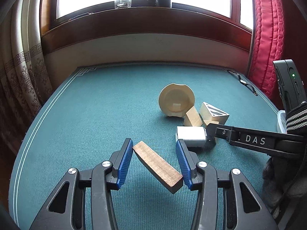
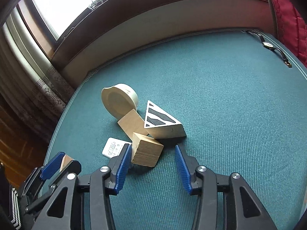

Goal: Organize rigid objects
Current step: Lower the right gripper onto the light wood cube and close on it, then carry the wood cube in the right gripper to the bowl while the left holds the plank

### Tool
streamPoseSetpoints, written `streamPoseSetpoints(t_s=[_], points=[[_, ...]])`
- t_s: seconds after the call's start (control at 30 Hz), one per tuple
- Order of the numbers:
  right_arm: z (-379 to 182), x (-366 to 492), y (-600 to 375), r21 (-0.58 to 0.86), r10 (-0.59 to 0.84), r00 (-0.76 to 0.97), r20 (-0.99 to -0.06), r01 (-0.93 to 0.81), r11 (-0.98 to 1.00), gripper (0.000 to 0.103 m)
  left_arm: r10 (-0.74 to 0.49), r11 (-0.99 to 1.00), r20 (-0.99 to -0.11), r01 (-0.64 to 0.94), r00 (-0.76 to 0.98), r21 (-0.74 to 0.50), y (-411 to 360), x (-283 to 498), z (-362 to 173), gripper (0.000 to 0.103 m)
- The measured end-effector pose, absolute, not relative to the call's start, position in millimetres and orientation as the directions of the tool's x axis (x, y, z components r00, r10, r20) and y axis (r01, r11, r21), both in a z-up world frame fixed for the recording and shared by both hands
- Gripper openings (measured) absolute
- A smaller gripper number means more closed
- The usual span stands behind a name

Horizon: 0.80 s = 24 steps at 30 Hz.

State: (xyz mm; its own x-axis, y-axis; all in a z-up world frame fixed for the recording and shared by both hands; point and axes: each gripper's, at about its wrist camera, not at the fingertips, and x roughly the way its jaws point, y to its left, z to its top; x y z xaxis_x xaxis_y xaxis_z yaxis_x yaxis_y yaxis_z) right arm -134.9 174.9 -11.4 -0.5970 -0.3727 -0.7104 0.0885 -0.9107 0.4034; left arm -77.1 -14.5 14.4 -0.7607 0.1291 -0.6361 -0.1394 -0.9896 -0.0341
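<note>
Left gripper (image 1: 156,162): ribbed blue pads clamped on dark wooden block (image 1: 157,166), held diagonally above teal woven mat (image 1: 96,115).
Right gripper (image 2: 153,164): parted; pale cube (image 2: 146,149) against one pad only.
Pile: round wooden disc (image 2: 119,100), striped triangular wedge (image 2: 163,123), white box (image 2: 113,147), clustered mid-mat.

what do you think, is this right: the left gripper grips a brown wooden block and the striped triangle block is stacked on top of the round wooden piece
Not quite. The striped triangle block is not stacked on the round wooden piece; it sits beside it, apart from it, as the right wrist view shows. The left gripper does grip a brown wooden block.
</note>
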Motion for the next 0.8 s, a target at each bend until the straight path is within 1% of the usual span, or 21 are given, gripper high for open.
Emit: streamPoseSetpoints(t_s=[0.07, 0.17, 0.5, 0.8], points=[[-11.5, -135.4, 171.4, 0.398, -0.372, -0.598, -0.710, 0.096, -0.913, 0.044, 0.128, -0.990, -0.638, -0.137, -0.760, -0.035, -14.3, -77.5, 14.1, 0.048], [-10.9, -134.3, 166.6, 0.395, -0.380, -0.596, -0.708, 0.113, -0.912, 0.036, 0.127, -0.990, -0.638, -0.136, -0.759, -0.035, -14.1, -77.8, 14.0, 0.048], [-1.9, -121.0, 164.4, 0.361, -0.353, -0.621, -0.700, 0.118, -0.925, 0.036, 0.129, -0.990, -0.637, -0.138, -0.760, -0.035, -14.3, -78.1, 14.6, 0.048], [4.3, -90.9, 174.3, 0.307, -0.290, -0.654, -0.699, 0.092, -0.947, 0.036, 0.137, -0.989, -0.630, -0.145, -0.764, -0.039, -9.1, -73.6, 16.1, 0.048]])
